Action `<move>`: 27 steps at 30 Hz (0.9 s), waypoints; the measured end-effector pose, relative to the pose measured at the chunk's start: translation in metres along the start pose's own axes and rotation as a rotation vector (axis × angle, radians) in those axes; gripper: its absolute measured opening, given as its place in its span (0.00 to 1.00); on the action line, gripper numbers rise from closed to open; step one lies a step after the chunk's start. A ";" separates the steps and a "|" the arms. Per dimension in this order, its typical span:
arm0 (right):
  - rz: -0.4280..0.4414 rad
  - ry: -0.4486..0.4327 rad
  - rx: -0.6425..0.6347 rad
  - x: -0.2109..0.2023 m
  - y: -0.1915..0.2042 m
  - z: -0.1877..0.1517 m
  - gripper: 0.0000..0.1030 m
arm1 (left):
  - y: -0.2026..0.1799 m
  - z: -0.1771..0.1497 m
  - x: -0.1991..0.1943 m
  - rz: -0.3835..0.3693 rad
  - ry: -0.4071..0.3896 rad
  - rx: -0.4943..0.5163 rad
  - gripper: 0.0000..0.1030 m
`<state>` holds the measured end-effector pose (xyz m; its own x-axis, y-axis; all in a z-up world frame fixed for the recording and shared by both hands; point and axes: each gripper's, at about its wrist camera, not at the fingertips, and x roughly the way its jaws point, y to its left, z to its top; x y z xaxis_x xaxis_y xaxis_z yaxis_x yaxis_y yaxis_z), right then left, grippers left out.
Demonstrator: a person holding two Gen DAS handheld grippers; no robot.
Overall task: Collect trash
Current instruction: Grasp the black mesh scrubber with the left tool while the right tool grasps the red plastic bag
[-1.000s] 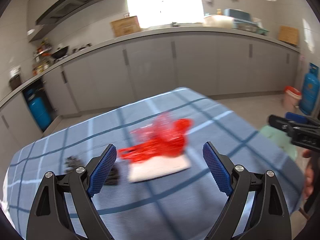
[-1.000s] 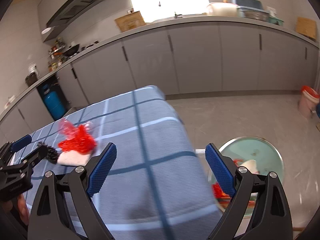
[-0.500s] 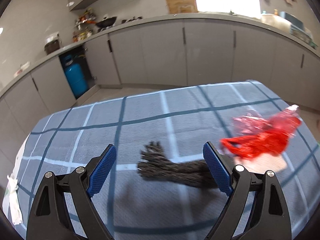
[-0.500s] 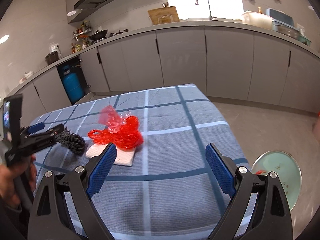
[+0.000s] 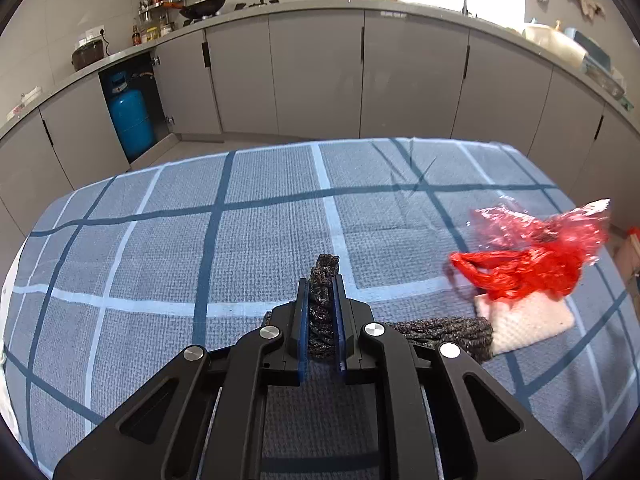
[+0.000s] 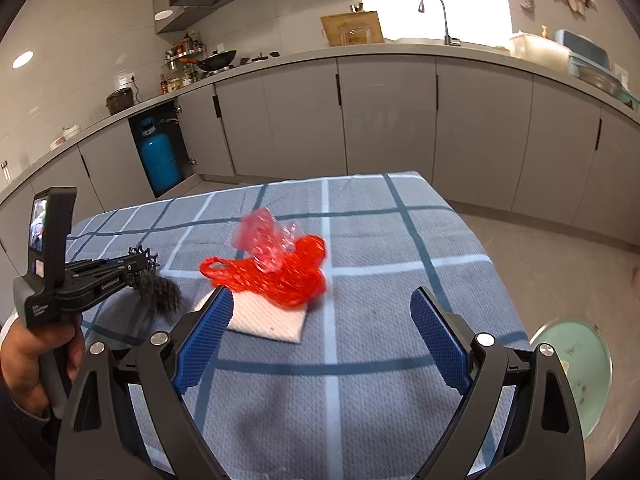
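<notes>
left gripper [image 5: 321, 316] clamps dark mesh wad [image 5: 323, 280] | red bag [image 5: 532, 256], tissue [image 5: 532, 320] beside

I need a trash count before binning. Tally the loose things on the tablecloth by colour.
Red: 1, the plastic bag
White: 1, the paper towel under it
Black: 1, the mesh pinched in the left gripper
Total: 3
</notes>
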<state>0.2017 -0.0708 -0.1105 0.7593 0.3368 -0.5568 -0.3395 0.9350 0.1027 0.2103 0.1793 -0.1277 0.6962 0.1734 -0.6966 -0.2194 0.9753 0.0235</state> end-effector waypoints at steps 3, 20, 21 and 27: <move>0.011 -0.022 -0.032 0.004 0.012 0.007 0.86 | 0.004 0.002 -0.014 -0.008 -0.036 -0.017 0.10; 0.062 0.004 -0.086 0.057 0.041 0.029 0.61 | 0.016 0.011 -0.037 0.142 -0.170 0.033 0.10; 0.064 0.012 -0.089 0.059 0.043 0.029 0.51 | 0.017 0.010 -0.036 0.140 -0.167 0.032 0.10; 0.070 0.008 -0.094 0.056 0.045 0.023 0.17 | 0.018 0.009 -0.039 0.125 -0.170 0.020 0.10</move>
<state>0.2420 -0.0073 -0.1185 0.7280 0.3993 -0.5573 -0.4423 0.8946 0.0633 0.1855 0.1913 -0.0938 0.7702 0.3125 -0.5559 -0.2991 0.9469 0.1180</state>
